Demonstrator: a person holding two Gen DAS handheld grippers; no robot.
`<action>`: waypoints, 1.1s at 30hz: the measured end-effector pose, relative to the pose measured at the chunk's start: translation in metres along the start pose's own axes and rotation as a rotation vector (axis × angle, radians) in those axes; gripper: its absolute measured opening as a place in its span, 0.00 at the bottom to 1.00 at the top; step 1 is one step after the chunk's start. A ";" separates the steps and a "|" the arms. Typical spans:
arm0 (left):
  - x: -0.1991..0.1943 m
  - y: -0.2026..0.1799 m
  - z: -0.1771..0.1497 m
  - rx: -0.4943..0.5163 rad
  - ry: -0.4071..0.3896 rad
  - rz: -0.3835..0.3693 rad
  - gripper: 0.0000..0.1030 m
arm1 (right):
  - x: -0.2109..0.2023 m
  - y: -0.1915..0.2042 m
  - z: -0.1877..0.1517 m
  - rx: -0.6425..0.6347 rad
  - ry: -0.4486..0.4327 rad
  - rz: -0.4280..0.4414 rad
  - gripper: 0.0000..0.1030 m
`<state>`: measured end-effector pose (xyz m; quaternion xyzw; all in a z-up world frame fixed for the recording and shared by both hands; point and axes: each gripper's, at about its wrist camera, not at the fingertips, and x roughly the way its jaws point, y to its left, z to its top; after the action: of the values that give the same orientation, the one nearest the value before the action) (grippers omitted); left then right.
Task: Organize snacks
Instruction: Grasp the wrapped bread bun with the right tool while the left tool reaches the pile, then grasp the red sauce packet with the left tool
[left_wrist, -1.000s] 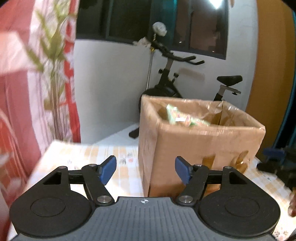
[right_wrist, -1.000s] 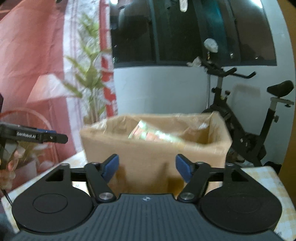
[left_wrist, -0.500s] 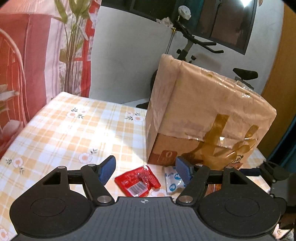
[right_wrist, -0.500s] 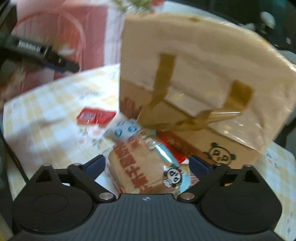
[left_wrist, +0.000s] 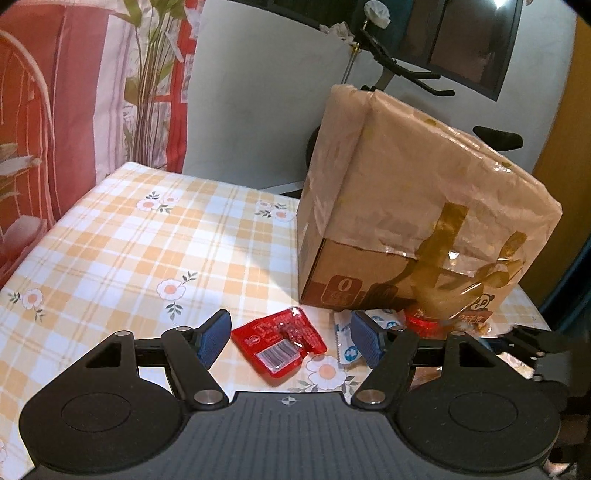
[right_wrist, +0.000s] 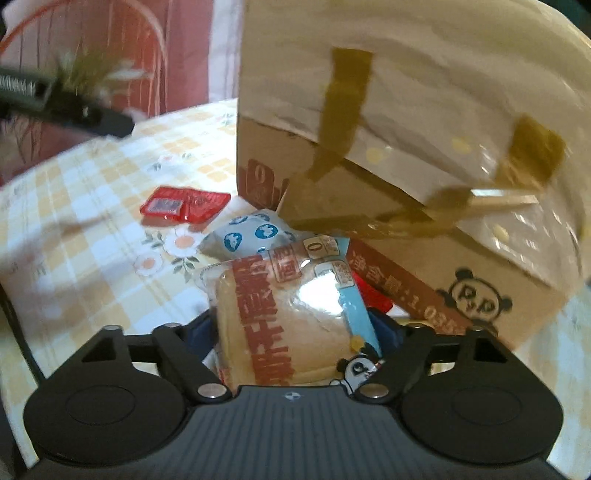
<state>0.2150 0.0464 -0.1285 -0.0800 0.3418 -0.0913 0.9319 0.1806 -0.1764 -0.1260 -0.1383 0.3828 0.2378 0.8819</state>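
box (right_wrist: 406, 155) top cut off, blurred — exercise bike (left_wrist: 402, 74) mostly hidden

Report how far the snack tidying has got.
Done: nothing shows as packed; the cardboard box is seen only from outside. In hand: the right gripper is closing around the bread packet. The left gripper is open over the red packet. Left: red packet, blue-and-white packet and another red wrapper lie on the table.

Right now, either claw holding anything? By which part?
Right claw is closing across the middle of the bread pack; firm grip can't be told. Left claw holds nothing, open above the red packet.
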 end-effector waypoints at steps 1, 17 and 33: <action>0.001 0.001 -0.001 -0.003 0.005 0.000 0.71 | -0.005 -0.002 -0.002 0.035 -0.017 0.011 0.76; 0.051 0.006 0.003 0.083 0.094 0.011 0.71 | -0.042 -0.031 -0.058 0.379 -0.181 -0.242 0.75; 0.109 -0.006 0.011 0.134 0.177 0.009 0.72 | -0.044 -0.038 -0.064 0.403 -0.203 -0.206 0.75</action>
<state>0.3033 0.0175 -0.1868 -0.0074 0.4165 -0.1164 0.9016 0.1352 -0.2496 -0.1342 0.0268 0.3159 0.0780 0.9452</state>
